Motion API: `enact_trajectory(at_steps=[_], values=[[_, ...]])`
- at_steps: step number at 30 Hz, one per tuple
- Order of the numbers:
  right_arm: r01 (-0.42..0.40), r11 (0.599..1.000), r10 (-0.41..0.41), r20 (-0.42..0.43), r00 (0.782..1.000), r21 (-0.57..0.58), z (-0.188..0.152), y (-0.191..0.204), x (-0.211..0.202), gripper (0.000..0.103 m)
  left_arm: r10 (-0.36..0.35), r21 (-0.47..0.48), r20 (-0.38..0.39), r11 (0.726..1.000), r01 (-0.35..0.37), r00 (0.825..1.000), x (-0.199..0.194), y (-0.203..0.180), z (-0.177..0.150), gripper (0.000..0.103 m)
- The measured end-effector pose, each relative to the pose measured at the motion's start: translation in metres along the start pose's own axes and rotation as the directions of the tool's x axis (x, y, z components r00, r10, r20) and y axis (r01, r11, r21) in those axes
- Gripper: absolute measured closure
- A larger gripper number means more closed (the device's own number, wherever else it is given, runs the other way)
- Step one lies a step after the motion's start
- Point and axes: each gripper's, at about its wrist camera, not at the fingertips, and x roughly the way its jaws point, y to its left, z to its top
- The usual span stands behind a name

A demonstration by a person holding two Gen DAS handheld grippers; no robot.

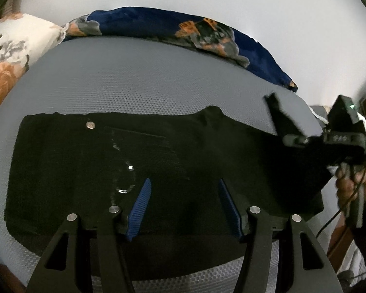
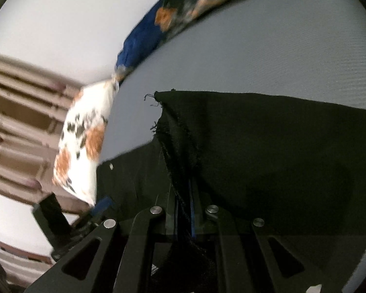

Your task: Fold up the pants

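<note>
Black pants (image 1: 90, 171) lie flat on a grey mesh bed surface (image 1: 134, 80), waistband with a metal button (image 1: 90, 124) to the left. My left gripper (image 1: 184, 183) is open, its blue-padded fingers (image 1: 141, 210) hovering over the pants' middle, holding nothing. My right gripper (image 2: 184, 190) is shut on the frayed hem end of a pant leg (image 2: 173, 131) and lifts it off the bed. The right gripper also shows at the right of the left wrist view (image 1: 288, 131), held in a hand. The left gripper shows at lower left of the right wrist view (image 2: 102, 206).
A dark blue floral blanket (image 1: 173, 26) lies along the bed's far edge by a white wall. A white floral pillow (image 1: 9, 48) sits at the left end. Wooden furniture (image 2: 17, 127) stands beyond the pillow. A cable (image 1: 334, 217) hangs from the right gripper.
</note>
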Motion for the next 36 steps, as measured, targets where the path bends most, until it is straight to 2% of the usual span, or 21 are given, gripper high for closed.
enact_trajectory(at_steps=[5, 7, 9, 13, 15, 18, 23, 26, 29, 30, 34, 36], values=[[0.055, 0.996, -0.060, -0.071, 0.996, -0.071, -0.007, 0.017, 0.035, 0.094, -0.015, -0.012, 0.004, 1.000, 0.015, 1.000, -0.004, 0.006, 0.000, 0.045], [0.083, 0.992, -0.091, -0.084, 0.992, -0.095, -0.010, 0.021, 0.044, 0.091, -0.032, -0.018, 0.006, 0.999, 0.032, 0.999, -0.005, 0.006, 0.001, 0.045], [0.070, 0.993, -0.079, -0.096, 0.992, -0.093, -0.012, 0.022, 0.050, 0.085, -0.044, -0.019, 0.007, 0.999, 0.044, 0.999, -0.005, 0.005, 0.002, 0.045], [0.030, 0.996, -0.037, -0.081, 0.996, -0.081, -0.014, 0.029, 0.042, 0.063, -0.076, -0.023, -0.005, 0.997, 0.076, 0.997, -0.005, 0.002, 0.004, 0.045], [0.049, 0.994, -0.053, -0.048, 0.997, -0.096, -0.016, 0.032, 0.028, 0.056, -0.100, -0.027, -0.011, 0.995, 0.099, 0.995, -0.004, 0.000, 0.006, 0.045], [0.049, 0.996, -0.049, -0.002, 0.999, -0.078, -0.020, 0.028, 0.006, 0.055, -0.166, -0.039, -0.036, 0.986, 0.165, 0.985, 0.000, -0.005, 0.008, 0.045], [0.101, 0.994, -0.097, 0.081, 0.992, -0.045, -0.032, 0.014, -0.030, 0.053, -0.311, -0.109, -0.126, 0.948, 0.299, 0.942, 0.021, -0.015, 0.010, 0.045], [0.124, 0.992, -0.122, 0.120, 0.985, -0.013, -0.041, 0.001, -0.049, 0.052, -0.375, -0.160, -0.181, 0.923, 0.349, 0.909, 0.038, -0.021, 0.011, 0.045], [0.130, 0.991, -0.134, 0.153, 0.979, 0.036, -0.048, -0.013, -0.064, 0.050, -0.404, -0.192, -0.221, 0.910, 0.366, 0.888, 0.052, -0.026, 0.010, 0.045], [0.126, 0.991, -0.133, 0.165, 0.977, 0.051, -0.050, -0.017, -0.068, 0.050, -0.410, -0.197, -0.233, 0.908, 0.370, 0.882, 0.056, -0.027, 0.010, 0.045], [0.112, 0.988, -0.131, 0.193, 0.973, 0.103, -0.056, -0.029, -0.077, 0.049, -0.398, -0.204, -0.261, 0.913, 0.353, 0.879, 0.070, -0.029, 0.010, 0.046], [0.107, 0.987, -0.129, 0.201, 0.971, 0.119, -0.059, -0.034, -0.081, 0.049, -0.414, -0.218, -0.282, 0.906, 0.363, 0.865, 0.077, -0.031, 0.007, 0.046]])
